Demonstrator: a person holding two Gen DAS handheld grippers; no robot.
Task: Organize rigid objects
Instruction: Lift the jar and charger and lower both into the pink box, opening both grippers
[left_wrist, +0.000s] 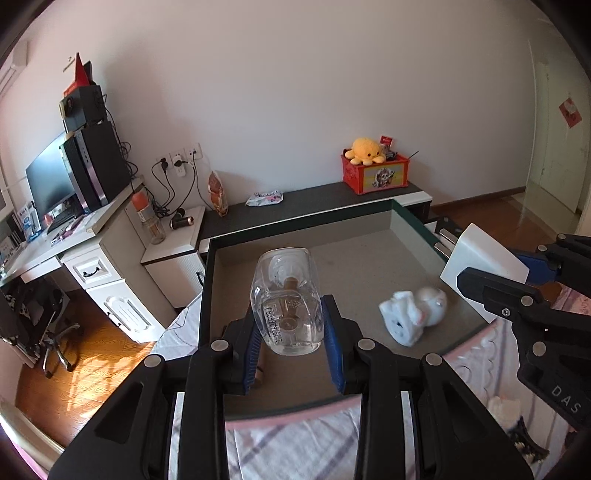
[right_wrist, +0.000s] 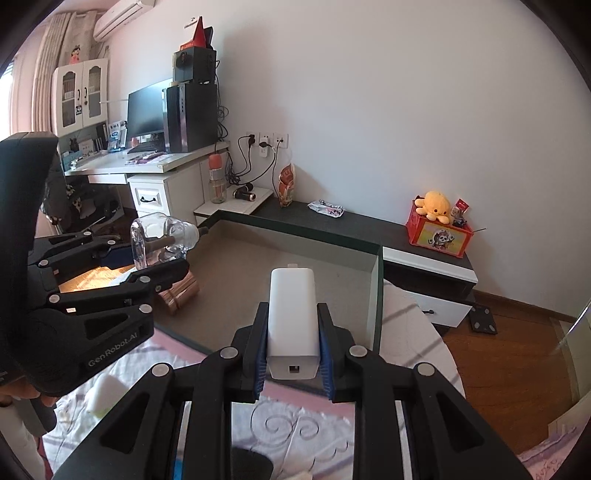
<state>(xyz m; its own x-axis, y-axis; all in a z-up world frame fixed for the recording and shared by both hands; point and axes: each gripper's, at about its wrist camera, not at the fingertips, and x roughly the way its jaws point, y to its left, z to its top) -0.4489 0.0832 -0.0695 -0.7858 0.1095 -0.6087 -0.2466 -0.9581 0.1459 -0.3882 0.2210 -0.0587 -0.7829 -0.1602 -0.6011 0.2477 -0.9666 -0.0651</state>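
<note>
Each camera rides just behind its own fingers and looks forward and downward along them, so the fingers fill the bottom of each view at close range. The left wrist view faces the shallow tray (left_wrist: 369, 266) and the white wall beyond, with the computer desk (left_wrist: 74, 236) off to its left. The right wrist view faces the same way from further right. Both take in the tray (right_wrist: 314, 251), the desk (right_wrist: 147, 162), the low dark shelf (left_wrist: 314, 195) with the red box (left_wrist: 376, 173), and each other's gripper at the edge.

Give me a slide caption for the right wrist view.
Right gripper clamps a white box over the grey tray.
</note>
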